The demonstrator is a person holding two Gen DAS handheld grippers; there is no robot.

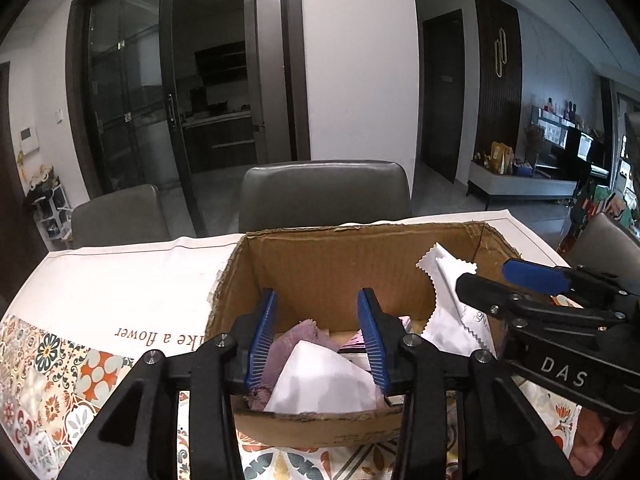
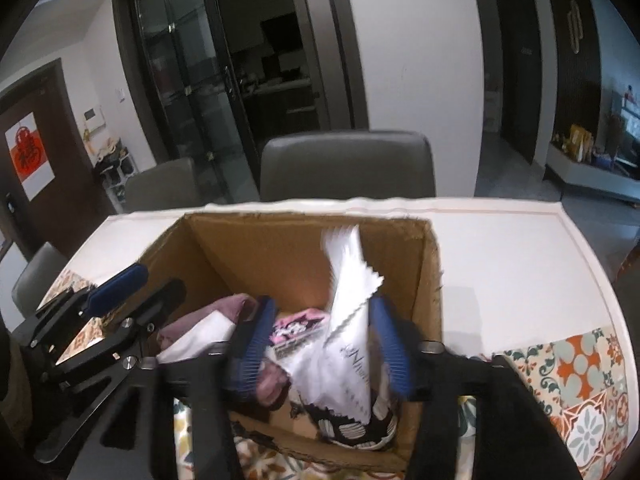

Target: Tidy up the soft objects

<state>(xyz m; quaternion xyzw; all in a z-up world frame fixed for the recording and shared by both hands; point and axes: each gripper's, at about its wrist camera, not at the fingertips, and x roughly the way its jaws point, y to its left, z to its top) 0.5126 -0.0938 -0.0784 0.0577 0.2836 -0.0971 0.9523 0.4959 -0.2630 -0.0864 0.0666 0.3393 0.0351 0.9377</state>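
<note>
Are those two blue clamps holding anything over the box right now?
Nothing is held. The left tool and right tool both stand open over the cardboard box, with the white cloth lying loose between their pads.

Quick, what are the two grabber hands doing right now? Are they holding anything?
Left gripper: open over the cardboard box, fingers clear of the white cloth below.
Right gripper: open, with the zigzag-edged white cloth loose between its fingers.
</note>
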